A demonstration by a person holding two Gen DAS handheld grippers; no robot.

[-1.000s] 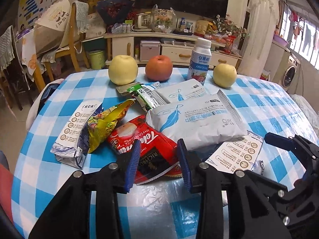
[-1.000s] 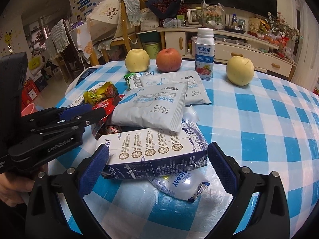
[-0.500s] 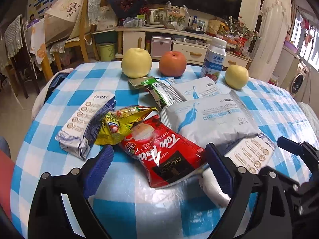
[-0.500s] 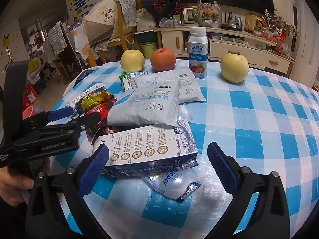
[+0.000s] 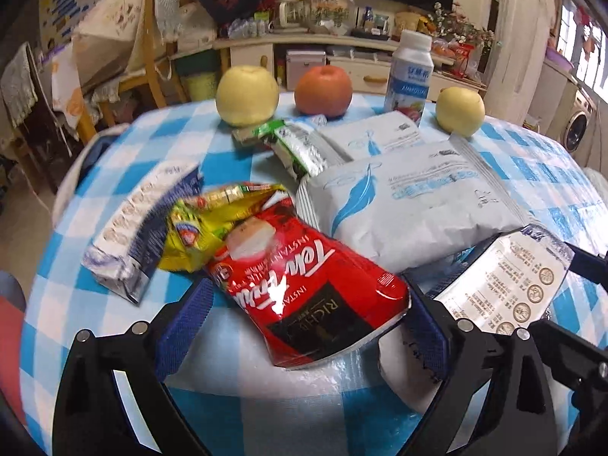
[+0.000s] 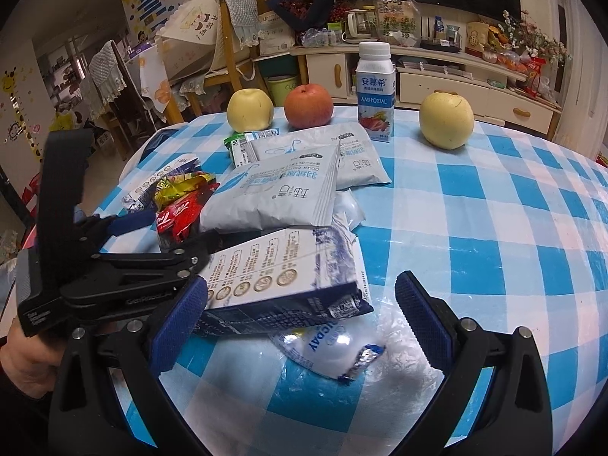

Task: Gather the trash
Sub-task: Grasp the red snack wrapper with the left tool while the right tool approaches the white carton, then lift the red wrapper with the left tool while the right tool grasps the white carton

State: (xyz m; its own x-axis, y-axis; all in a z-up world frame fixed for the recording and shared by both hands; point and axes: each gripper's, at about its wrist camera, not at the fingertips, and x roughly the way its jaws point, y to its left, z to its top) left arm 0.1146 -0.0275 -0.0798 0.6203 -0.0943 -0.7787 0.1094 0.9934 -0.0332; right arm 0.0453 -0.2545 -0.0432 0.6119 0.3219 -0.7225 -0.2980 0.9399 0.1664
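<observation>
The left hand-held gripper [image 5: 300,315] is spread wide and holds nothing, straddling the near end of the glossy red instant milk tea pouch [image 5: 304,285]. The pouch's long axis runs from 11 to 5 o'clock on the checked bench [image 5: 235,414]. The right hand-held gripper [image 6: 300,315], equally wide and empty, brackets a flattened milk carton [image 6: 281,277] and a crinkly clear wrapper [image 6: 330,349].

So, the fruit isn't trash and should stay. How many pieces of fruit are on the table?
3, all along the far edge: a yellow apple at left, a red apple beside it, and another yellow apple right of the yogurt bottle.
</observation>
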